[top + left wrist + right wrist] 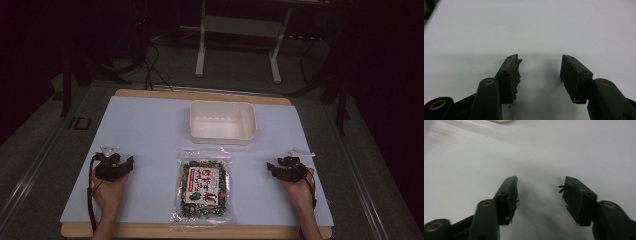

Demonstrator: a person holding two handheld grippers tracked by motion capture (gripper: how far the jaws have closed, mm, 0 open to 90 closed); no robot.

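Observation:
A clear plastic bag of dark mixed snack with a red and white label [203, 189] lies flat near the table's front edge, in the middle. Behind it stands an empty white rectangular tray [222, 121]. My left gripper [129, 162] rests on the white table to the left of the bag, held by a hand, jaws open. My right gripper [270, 167] rests to the right of the bag, also open. In the left gripper view the gripper [541, 63] has nothing but bare table between its jaws. The right gripper view shows that gripper [540, 183] open and empty too.
The white table top [150, 130] sits on a wooden board. Beyond the far edge are a white frame's legs [201, 50] and cables on a dark floor. The tray's rim [500, 121] shows at the top of the right gripper view.

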